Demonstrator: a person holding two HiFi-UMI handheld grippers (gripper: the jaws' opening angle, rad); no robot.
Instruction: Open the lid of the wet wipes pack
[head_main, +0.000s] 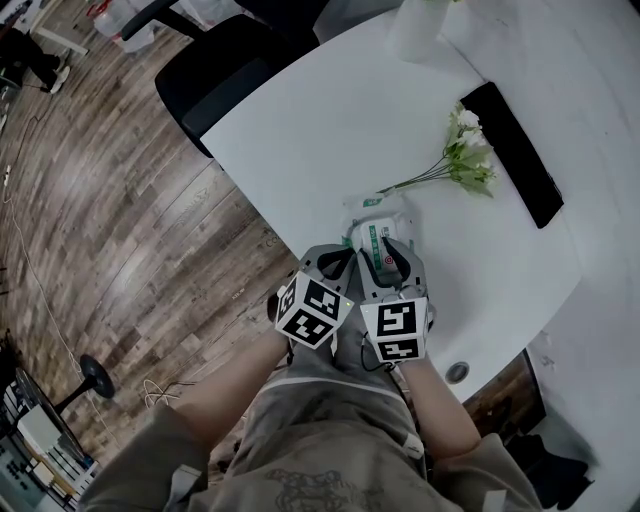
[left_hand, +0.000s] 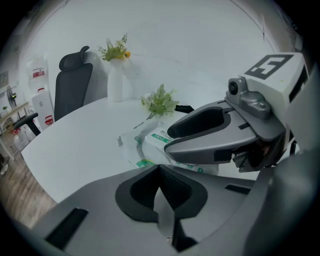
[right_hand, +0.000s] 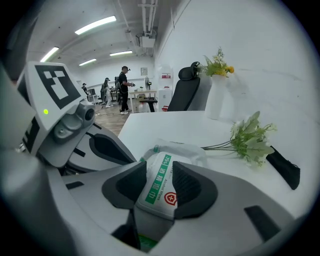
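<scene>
Wet wipes pack (head_main: 376, 214): lies flat on the white table (head_main: 330, 120), close to the edge nearest the person. Green and white label faces up. Its near end sits under the two grippers.

Right gripper (right_hand: 160, 165): tilted down over the pack's near end. Jaws clamped on the pack; a raised white part with a green strip and a red cross mark stands between the dark pads (right_hand: 192, 186), and both pads press on its sides.

Left gripper (left_hand: 159, 166): just beside the right gripper, on its left, at the pack's near left corner. Jaws clenched, tips meeting, nothing between them. Whether it touches the pack cannot be told.

Marker cubes: side by side above the person's lap in the head view, nearly touching.

Flowers (head_main: 468, 155): a small white and green bunch lying on the table beyond the pack, stem ends just beside the pack's far edge.

Black flat object (head_main: 515, 150): long, lying on the table just past the blooms.

Vase (right_hand: 216, 97): white, upright at the table's far side, holding greenery.

Chair (head_main: 215, 75): black, at the table's far left.
</scene>
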